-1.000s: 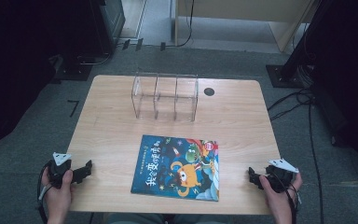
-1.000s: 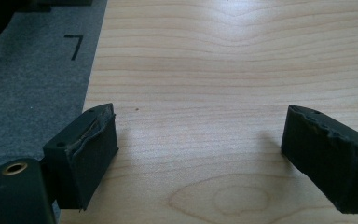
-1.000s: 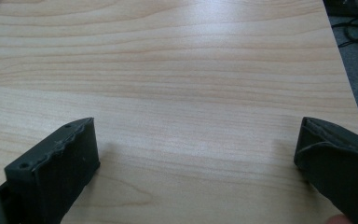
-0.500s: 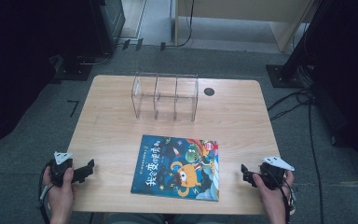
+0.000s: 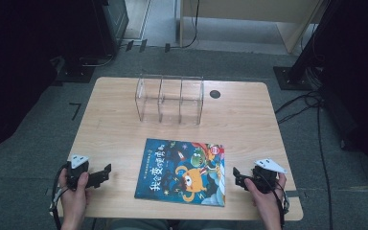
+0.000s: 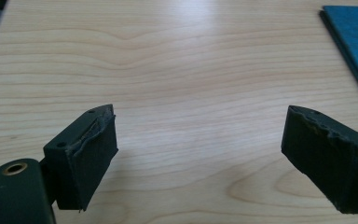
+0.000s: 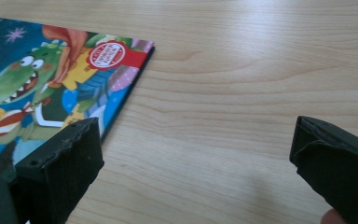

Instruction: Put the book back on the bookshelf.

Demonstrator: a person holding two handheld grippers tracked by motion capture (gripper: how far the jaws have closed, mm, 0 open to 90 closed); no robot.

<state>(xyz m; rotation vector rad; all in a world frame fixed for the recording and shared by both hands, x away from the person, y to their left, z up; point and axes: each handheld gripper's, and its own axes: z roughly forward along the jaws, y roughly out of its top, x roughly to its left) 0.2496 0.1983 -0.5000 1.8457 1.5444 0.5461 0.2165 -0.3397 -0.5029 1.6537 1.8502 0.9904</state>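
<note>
The book (image 5: 182, 171) lies between left gripper (image 5: 106, 173) and right gripper (image 5: 236, 176).

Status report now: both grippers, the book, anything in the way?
Left gripper open, empty. Right gripper open, empty, beside book. Book flat on table, untouched. Nothing blocking.

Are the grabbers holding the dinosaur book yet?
No. The left gripper and right gripper are both open and empty; the book lies flat between them.
</note>
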